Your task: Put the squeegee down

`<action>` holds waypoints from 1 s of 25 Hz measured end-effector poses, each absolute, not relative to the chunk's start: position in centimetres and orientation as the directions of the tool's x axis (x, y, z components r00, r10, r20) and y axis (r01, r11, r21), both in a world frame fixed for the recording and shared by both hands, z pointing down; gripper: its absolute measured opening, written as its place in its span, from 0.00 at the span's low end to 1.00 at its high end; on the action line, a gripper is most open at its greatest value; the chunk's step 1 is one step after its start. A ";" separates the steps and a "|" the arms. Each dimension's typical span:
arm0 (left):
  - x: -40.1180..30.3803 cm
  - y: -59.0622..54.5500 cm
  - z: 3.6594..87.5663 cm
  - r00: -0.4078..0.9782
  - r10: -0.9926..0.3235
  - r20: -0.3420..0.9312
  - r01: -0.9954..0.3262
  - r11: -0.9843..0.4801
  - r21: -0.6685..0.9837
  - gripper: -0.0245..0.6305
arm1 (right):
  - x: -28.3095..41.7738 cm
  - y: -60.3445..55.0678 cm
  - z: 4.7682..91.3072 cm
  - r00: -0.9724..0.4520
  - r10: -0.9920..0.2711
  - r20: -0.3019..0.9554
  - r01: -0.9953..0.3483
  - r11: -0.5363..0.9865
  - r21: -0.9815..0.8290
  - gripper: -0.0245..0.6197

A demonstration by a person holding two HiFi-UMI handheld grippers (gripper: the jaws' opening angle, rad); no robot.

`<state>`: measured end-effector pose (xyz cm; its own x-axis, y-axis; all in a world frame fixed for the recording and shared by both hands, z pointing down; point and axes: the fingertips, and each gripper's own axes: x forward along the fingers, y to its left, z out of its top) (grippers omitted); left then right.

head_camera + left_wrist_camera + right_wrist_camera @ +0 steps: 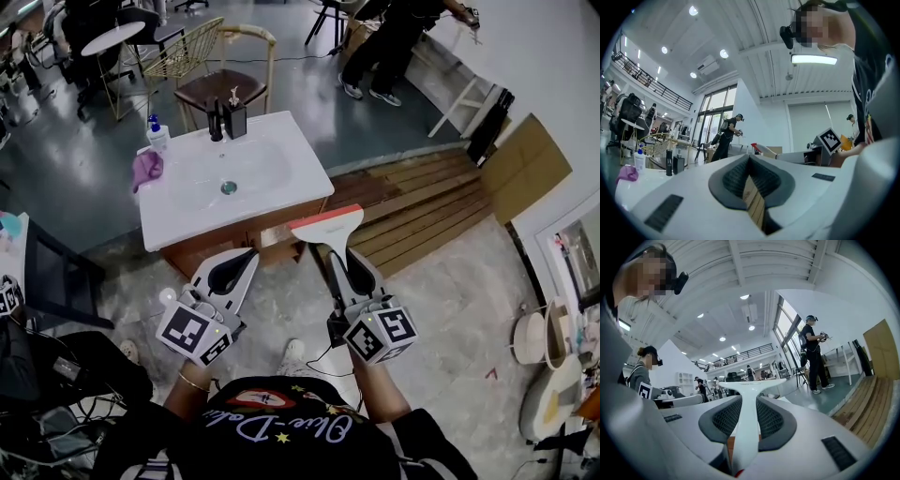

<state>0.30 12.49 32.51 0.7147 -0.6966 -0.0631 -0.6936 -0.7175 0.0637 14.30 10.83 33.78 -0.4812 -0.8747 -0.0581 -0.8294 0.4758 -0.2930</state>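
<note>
The squeegee, white with an orange-red blade edge, is held level in front of me, its wide head toward the white sink counter. My right gripper is shut on its handle. In the right gripper view the white handle runs between the dark pads and the head spreads out beyond the jaws. My left gripper is beside it on the left, over the floor just before the counter's front edge. Its fingertips meet with nothing between them, and its own view shows the left gripper closed on nothing.
On the counter stand a black faucet, a soap bottle and a purple cloth by the basin. A wooden chair stands behind it. Wooden planks and a cardboard sheet lie to the right. A person stands farther back.
</note>
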 end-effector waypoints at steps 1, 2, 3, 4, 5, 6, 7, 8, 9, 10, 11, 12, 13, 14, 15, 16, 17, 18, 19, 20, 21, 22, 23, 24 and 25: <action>0.4 12.3 32.4 0.712 -0.699 -0.062 -0.697 -0.715 0.061 0.03 | 14.5 10.6 33.7 -0.484 -0.873 -0.059 -0.828 0.479 -0.293 0.19; 0.5 12.2 32.3 0.709 -0.702 -0.061 -0.700 -0.712 0.057 0.03 | 14.6 10.3 33.7 -0.487 -0.871 -0.061 -0.826 0.482 -0.293 0.19; 0.6 12.0 32.2 0.706 -0.706 -0.061 -0.704 -0.709 0.053 0.03 | 14.8 10.0 33.6 -0.490 -0.870 -0.063 -0.824 0.485 -0.293 0.19; 0.6 11.8 32.2 0.702 -0.710 -0.061 -0.708 -0.705 0.050 0.03 | 14.8 9.7 33.6 -0.492 -0.868 -0.065 -0.822 0.488 -0.293 0.19; 0.7 11.5 32.1 0.698 -0.714 -0.062 -0.712 -0.700 0.048 0.03 | 14.9 9.4 33.6 -0.496 -0.866 -0.067 -0.820 0.492 -0.294 0.19; 0.7 11.3 32.1 0.693 -0.718 -0.062 -0.717 -0.696 0.046 0.03 | 15.0 9.2 33.6 -0.499 -0.864 -0.068 -0.817 0.496 -0.294 0.19; 0.8 11.1 32.1 0.690 -0.721 -0.061 -0.720 -0.692 0.045 0.03 | 15.1 8.9 33.6 -0.503 -0.861 -0.069 -0.815 0.499 -0.295 0.19; 1.0 11.0 32.1 0.687 -0.725 -0.060 -0.723 -0.689 0.044 0.03 | 15.3 8.7 33.6 -0.507 -0.859 -0.069 -0.812 0.503 -0.295 0.19; 1.2 10.9 32.0 0.684 -0.727 -0.058 -0.726 -0.686 0.043 0.03 | 15.4 8.5 33.6 -0.510 -0.857 -0.070 -0.810 0.506 -0.297 0.19; 1.3 10.7 32.0 0.681 -0.730 -0.057 -0.729 -0.683 0.043 0.03 | 15.6 8.3 33.6 -0.513 -0.855 -0.070 -0.807 0.509 -0.299 0.19; 1.5 10.6 32.0 0.678 -0.733 -0.056 -0.731 -0.681 0.042 0.03 | 15.7 8.1 33.6 -0.516 -0.854 -0.070 -0.805 0.512 -0.300 0.19; 1.6 10.5 32.1 0.675 -0.735 -0.054 -0.734 -0.677 0.042 0.03 | 15.9 7.9 33.7 -0.519 -0.852 -0.070 -0.803 0.514 -0.301 0.19; 1.7 10.3 32.1 0.672 -0.739 -0.052 -0.738 -0.674 0.042 0.03 | 16.0 7.7 33.8 -0.522 -0.850 -0.070 -0.801 0.517 -0.303 0.19; 1.7 10.2 32.2 0.668 -0.743 -0.051 -0.742 -0.669 0.043 0.03 | 16.1 7.5 33.8 -0.525 -0.848 -0.069 -0.798 0.520 -0.305 0.19; 1.8 10.1 32.2 0.663 -0.747 -0.050 -0.746 -0.665 0.043 0.03 | 16.2 7.3 33.9 -0.529 -0.846 -0.069 -0.796 0.523 -0.306 0.19; 1.9 9.9 32.2 0.659 -0.750 -0.050 -0.749 -0.661 0.042 0.03 | 16.4 7.1 33.9 -0.533 -0.843 -0.070 -0.793 0.526 -0.307 0.19; 2.1 9.8 32.2 0.656 -0.753 -0.050 -0.752 -0.658 0.041 0.03 | 16.5 6.9 33.9 -0.536 -0.841 -0.071 -0.791 0.530 -0.307 0.19; 2.3 9.7 32.2 0.654 -0.755 -0.050 -0.754 -0.655 0.040 0.03 | 16.7 6.7 33.9 -0.539 -0.839 -0.071 -0.789 0.533 -0.307 0.19; 2.5 9.6 32.2 0.652 -0.757 -0.049 -0.756 -0.653 0.040 0.03 | 16.9 6.5 33.9 -0.542 -0.838 -0.071 -0.787 0.535 -0.307 0.19; 2.6 9.5 32.2 0.650 -0.759 -0.048 -0.758 -0.651 0.041 0.03 | 17.0 6.3 34.0 -0.544 -0.836 -0.071 -0.785 0.538 -0.308 0.19; 2.8 9.4 32.2 0.647 -0.761 -0.046 -0.760 -0.649 0.042 0.03 | 17.2 6.2 34.0 -0.547 -0.834 -0.071 -0.783 0.540 -0.310 0.19; 3.0 9.3 32.1 0.644 -0.764 -0.046 -0.762 -0.646 0.042 0.03 | 17.4 6.0 34.0 -0.550 -0.832 -0.072 -0.780 0.543 -0.311 0.19; 3.2 9.3 32.1 0.641 -0.766 -0.045 -0.765 -0.642 0.040 0.03 | 17.6 5.9 34.0 -0.554 -0.829 -0.074 -0.777 0.546 -0.313 0.19; 3.4 9.2 32.0 0.638 -0.769 -0.045 -0.768 -0.639 0.036 0.03 | 17.7 5.8 34.0 -0.557 -0.827 -0.077 -0.773 0.550 -0.316 0.19; 3.5 9.1 32.0 0.634 -0.772 -0.046 -0.771 -0.636 0.032 0.03 | 17.8 5.7 34.0 -0.560 -0.825 -0.081 -0.770 0.554 -0.318 0.19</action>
<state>3.53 9.14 31.97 0.6343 -0.7717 -0.0459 -0.7712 -0.6358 0.0321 17.79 5.67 34.02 -0.5598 -0.8247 -0.0809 -0.7698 0.5537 -0.3177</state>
